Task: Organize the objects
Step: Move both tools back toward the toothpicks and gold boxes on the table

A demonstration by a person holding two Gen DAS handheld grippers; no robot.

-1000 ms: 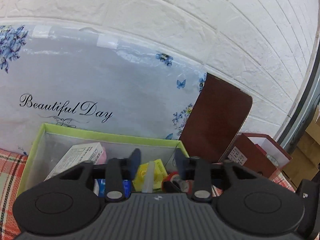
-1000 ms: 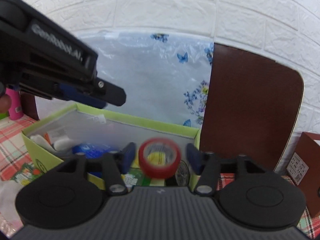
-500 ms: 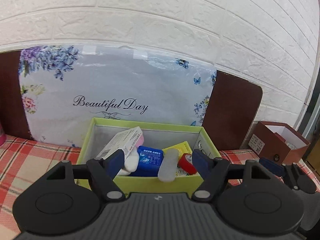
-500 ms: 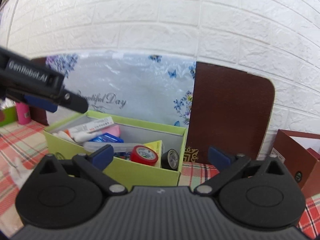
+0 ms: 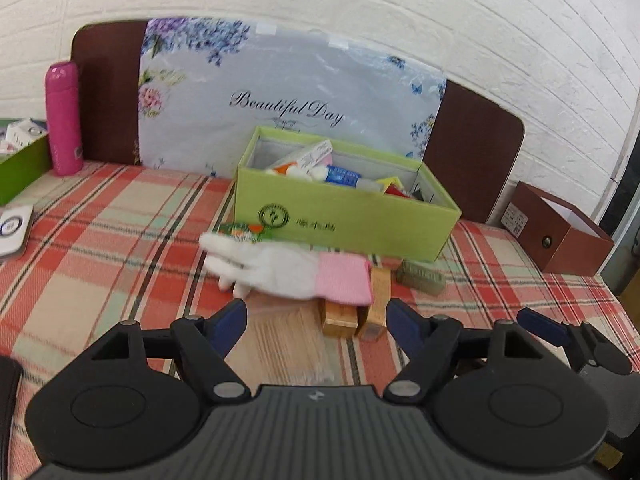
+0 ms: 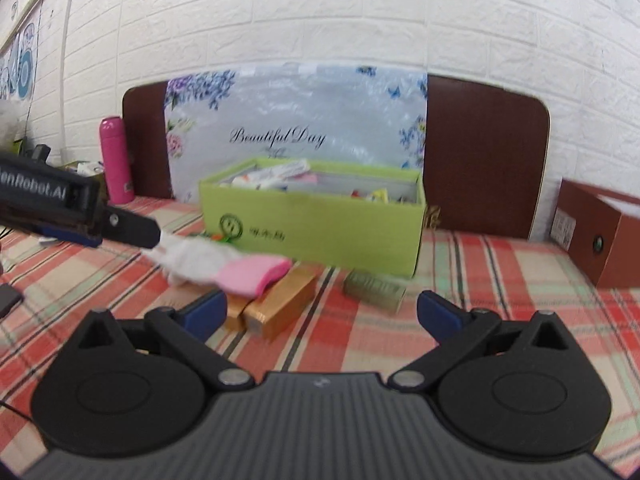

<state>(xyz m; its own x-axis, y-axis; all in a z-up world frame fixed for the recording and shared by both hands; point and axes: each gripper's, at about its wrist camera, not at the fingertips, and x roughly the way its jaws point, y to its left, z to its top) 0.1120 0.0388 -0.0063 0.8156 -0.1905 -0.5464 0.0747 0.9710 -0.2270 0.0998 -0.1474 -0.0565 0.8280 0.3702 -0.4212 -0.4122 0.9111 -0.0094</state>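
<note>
Approx. half done: green box (image 5: 344, 224) ahead holds several items, yet glove (image 5: 288, 268) & gold boxes (image 6: 276, 308) wait before your left tool (image 5: 316, 322) & right tool (image 6: 322, 312), both released, empty.

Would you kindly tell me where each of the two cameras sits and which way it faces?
Left wrist: on the left gripper, facing slightly down over the checked table toward the green box; its open jaws show, with the right gripper's tip at the right edge.
Right wrist: on the right gripper, facing the same box; its open jaws show, with the left gripper at the left edge.
Shared: box, white glove, gold boxes, pink bottle.
</note>
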